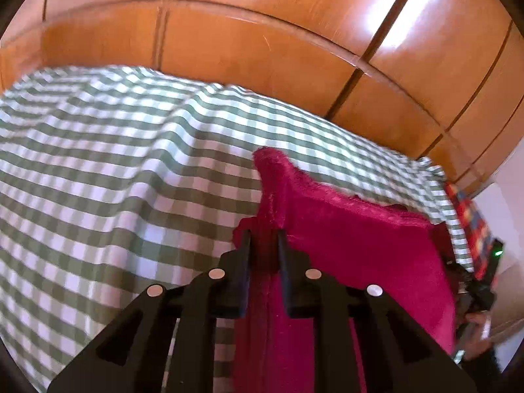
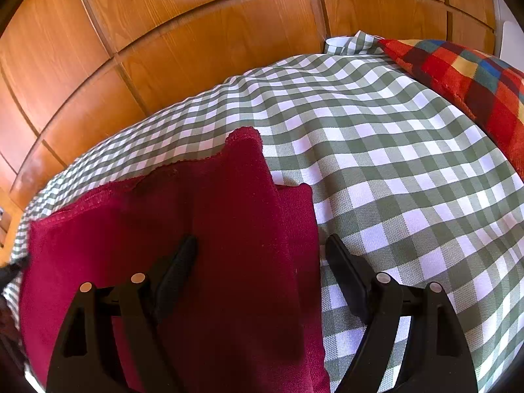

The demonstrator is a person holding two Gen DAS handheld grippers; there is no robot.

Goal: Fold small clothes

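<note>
A dark pink fleecy cloth [image 1: 360,229] lies on a green-and-white checked bedcover [image 1: 114,163]. In the left wrist view my left gripper [image 1: 263,234] is shut on a raised fold at the cloth's left edge, and a corner stands up just beyond the fingertips. In the right wrist view the same cloth [image 2: 229,196] lies partly folded, one layer over another. My right gripper [image 2: 262,242] hangs open above its near right part. The left finger [image 2: 183,258] is over the cloth and the right finger [image 2: 340,258] is over the checked cover [image 2: 393,163], beside the cloth's right edge.
A cushion in red, yellow and blue checks [image 2: 475,82] lies at the far right of the cover. Glossy wooden panels [image 2: 131,49] rise right behind the cover. A person's hand [image 1: 475,321] holding the other gripper shows at the right edge of the left wrist view.
</note>
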